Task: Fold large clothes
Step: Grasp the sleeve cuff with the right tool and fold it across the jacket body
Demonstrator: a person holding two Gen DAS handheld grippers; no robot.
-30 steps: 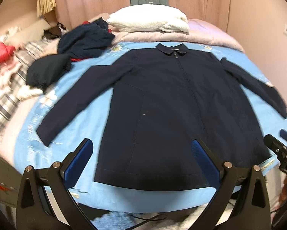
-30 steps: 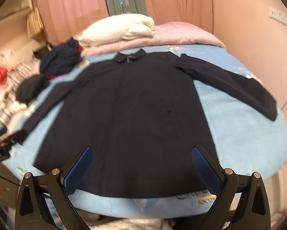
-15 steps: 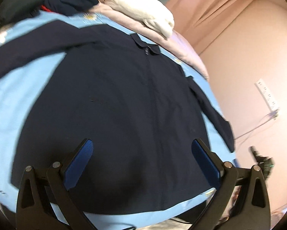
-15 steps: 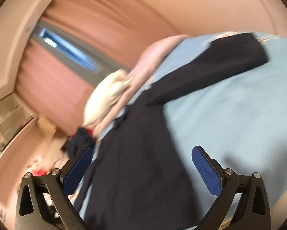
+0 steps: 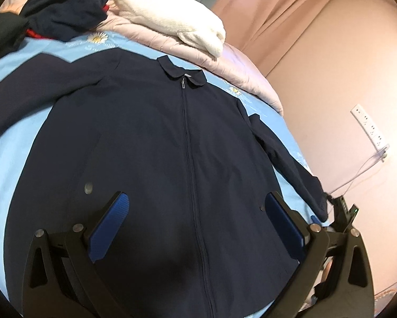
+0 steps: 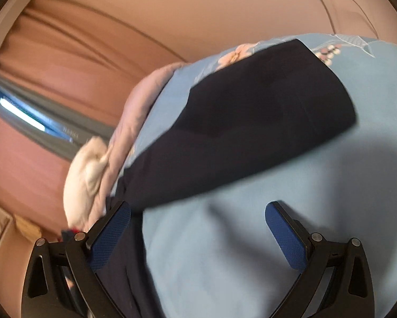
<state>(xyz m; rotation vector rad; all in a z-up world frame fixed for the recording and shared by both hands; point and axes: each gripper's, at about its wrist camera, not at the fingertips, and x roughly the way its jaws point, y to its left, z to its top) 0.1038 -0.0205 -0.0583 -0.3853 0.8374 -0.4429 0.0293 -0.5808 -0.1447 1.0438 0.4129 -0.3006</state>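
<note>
Since a second ago both my claws have swung right: my left gripper now hangs over the lower front of the navy jacket, and my right gripper has closed in on the right sleeve. Both jaws gape wide and grip nothing. That jacket lies zipped and flat on the blue bedsheet, sleeves spread. I judge it light, limp and slightly slick, so I would pinch the sleeve near its cuff, where the hem gives a firmer double layer. My right view is blurred, the left sleeve is cut off, and the hem hides behind my fingers.
</note>
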